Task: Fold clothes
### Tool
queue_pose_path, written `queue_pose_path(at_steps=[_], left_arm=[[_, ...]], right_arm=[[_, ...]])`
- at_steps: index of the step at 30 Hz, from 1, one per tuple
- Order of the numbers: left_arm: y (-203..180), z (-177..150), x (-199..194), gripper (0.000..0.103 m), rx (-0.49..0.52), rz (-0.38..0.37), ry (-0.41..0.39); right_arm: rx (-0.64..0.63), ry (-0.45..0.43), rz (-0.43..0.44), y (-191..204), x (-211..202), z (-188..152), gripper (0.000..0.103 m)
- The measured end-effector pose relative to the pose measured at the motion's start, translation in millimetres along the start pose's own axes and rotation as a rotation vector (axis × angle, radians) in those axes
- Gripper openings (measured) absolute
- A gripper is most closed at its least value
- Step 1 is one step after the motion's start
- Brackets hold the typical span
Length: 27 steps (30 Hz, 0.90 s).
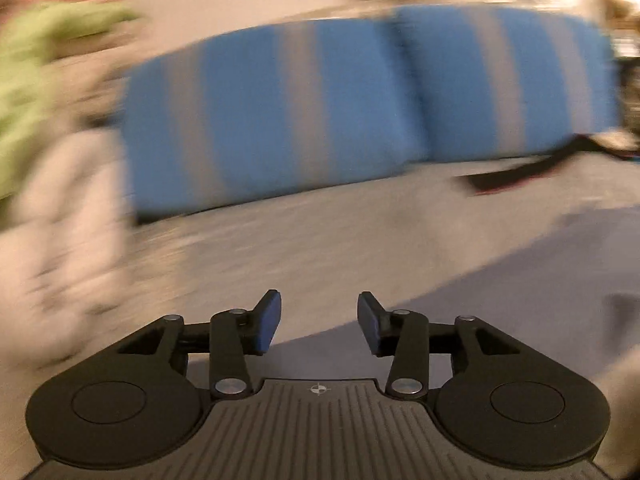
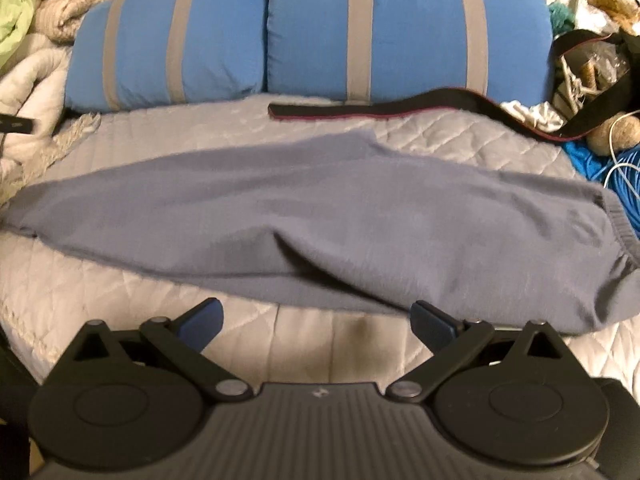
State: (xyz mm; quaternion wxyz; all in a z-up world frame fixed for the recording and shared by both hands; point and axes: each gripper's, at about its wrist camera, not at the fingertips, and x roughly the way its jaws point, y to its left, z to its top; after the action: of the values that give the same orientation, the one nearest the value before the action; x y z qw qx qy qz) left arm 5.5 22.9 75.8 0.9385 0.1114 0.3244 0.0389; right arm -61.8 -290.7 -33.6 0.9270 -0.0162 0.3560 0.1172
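Grey sweatpants [image 2: 320, 216] lie stretched across the middle of the frame on a quilted bed [image 2: 460, 132], elastic waistband at the right edge. Behind them, two blue pillows with grey stripes [image 2: 312, 36] fill the top, and a black strap [image 2: 380, 110] lies along their base. A heap of green and cream blankets [image 2: 36, 20] sits upper left; cables and soft toys crowd the right. The right tongs [image 2: 316, 322] hover spread wide over bare quilt just below the pants' near hem. The left tongs [image 1: 319, 322], in a blurred view, are spread, holding nothing.
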Motion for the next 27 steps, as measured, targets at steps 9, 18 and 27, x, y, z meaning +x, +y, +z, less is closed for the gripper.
queue_pose_path(at_steps=[9,18,27], left_arm=[[-139,65,97,0.041,0.193,-0.511,-0.009],[-177,77,175,0.041,0.229,-0.576,0.116],[-191,86,217,0.04,0.187,-0.647,0.184]], right_arm=[[0.064,-0.025,0.066,-1,3,-3,0.09],[0.329,-0.052,0.292,-20,32,-4,0.08],[0.847,-0.133,0.344,-63,43,-17,0.073]])
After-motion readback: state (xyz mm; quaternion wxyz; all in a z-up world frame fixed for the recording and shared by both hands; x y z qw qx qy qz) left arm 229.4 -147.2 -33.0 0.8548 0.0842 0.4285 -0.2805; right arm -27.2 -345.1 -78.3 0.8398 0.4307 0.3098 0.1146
